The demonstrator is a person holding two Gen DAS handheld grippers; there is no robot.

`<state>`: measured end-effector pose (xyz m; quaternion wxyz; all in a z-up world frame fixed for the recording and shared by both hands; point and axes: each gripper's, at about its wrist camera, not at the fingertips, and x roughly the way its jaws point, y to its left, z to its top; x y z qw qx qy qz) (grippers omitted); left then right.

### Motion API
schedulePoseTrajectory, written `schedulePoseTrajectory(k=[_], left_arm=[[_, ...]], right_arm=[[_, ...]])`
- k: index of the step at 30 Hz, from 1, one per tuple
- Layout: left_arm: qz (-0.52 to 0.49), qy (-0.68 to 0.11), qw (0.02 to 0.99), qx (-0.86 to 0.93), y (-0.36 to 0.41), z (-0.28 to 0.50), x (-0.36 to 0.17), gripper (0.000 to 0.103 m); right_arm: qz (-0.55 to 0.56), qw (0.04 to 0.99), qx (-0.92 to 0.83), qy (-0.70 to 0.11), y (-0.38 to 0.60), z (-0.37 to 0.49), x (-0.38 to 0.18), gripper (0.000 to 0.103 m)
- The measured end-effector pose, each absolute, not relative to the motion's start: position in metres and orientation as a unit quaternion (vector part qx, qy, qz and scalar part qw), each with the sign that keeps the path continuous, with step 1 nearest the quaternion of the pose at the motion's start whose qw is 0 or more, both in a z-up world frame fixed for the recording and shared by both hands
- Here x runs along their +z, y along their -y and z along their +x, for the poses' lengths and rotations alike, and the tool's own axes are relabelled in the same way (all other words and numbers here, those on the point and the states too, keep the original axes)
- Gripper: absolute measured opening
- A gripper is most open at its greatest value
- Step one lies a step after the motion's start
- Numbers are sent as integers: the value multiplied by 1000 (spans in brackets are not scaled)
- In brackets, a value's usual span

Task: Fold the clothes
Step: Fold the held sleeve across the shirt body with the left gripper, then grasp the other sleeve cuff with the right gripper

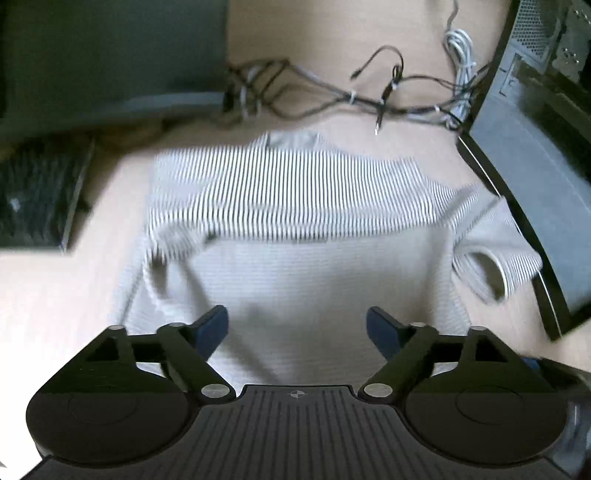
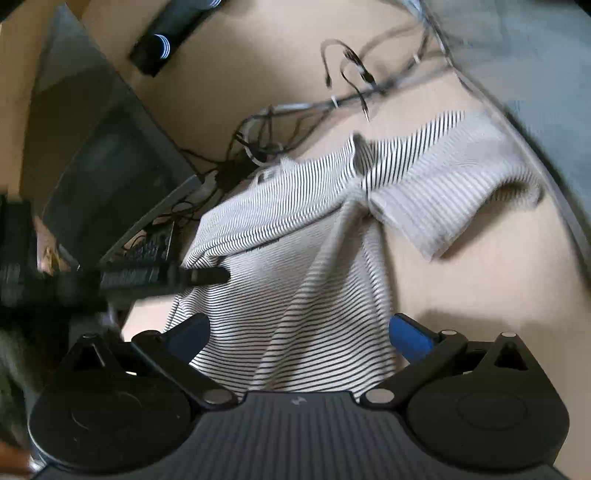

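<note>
A black-and-white striped shirt (image 1: pixel 295 192) lies on the pale wooden table (image 1: pixel 74 295), its upper part folded down over a paler lower part. One short sleeve (image 1: pixel 495 251) sticks out to the right. My left gripper (image 1: pixel 297 326) hovers open above the shirt's near part, with nothing between its blue pads. In the right wrist view the shirt (image 2: pixel 295 258) is rumpled, with its sleeve (image 2: pixel 443 192) spread to the right. My right gripper (image 2: pixel 301 334) stands open over the near hem, its pads apart and the cloth below them. A blurred black gripper-like shape (image 2: pixel 166 277) reaches in from the left.
Tangled cables (image 1: pixel 369 96) lie just beyond the shirt. A dark computer case (image 1: pixel 535 147) stands close on the right and a black keyboard (image 1: pixel 37 195) on the left. In the right wrist view a dark screen (image 2: pixel 103 166) leans at the left and a black bar (image 2: pixel 173 33) lies at the back.
</note>
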<state>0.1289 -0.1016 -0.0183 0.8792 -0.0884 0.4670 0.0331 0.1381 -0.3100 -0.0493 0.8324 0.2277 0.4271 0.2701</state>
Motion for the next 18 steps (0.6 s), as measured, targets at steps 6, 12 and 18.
schedulePoseTrajectory(k=[6, 12, 18], left_arm=[[-145, -496, 856, 14, 61, 117, -39, 93], [-158, -483, 860, -45, 36, 99, -41, 99], [-179, -489, 849, -92, 21, 95, -37, 100]], right_arm=[[257, 873, 199, -363, 293, 127, -38, 103], [201, 913, 153, -319, 274, 124, -12, 103], [-4, 945, 92, -314, 249, 118, 9, 103]])
